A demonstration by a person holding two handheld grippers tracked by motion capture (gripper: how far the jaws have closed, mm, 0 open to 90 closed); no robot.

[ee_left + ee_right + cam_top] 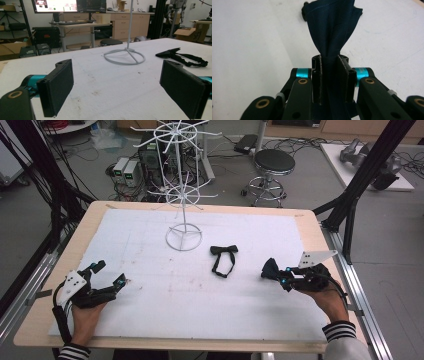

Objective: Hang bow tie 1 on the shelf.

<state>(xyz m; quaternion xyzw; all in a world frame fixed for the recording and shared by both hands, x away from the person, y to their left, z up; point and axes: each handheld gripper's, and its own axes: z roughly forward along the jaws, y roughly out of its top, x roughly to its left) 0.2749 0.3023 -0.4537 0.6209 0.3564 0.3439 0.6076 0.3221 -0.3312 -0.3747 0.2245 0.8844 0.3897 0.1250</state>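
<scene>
Our right gripper (274, 274) sits at the near right of the table, its jaws clamped on a dark navy bow tie (332, 27); the right gripper view shows the cloth pinched flat between the pads and fanning out beyond them, while the high view gives us just a dark bunch at the jaw tips. Our left gripper (107, 275) rests at the near left with its jaws wide apart and nothing between them. Its own view shows a lit monitor (56, 5) on a far desk, its writing too small for us to read. A black bow tie (223, 258) lies mid-table, just right of the white wire stand (183, 195). The wooden table (310, 227) carries a white sheet (200, 295) with faint stains. Beyond it we see a round stool (273, 162) and cables on the grey floor.
</scene>
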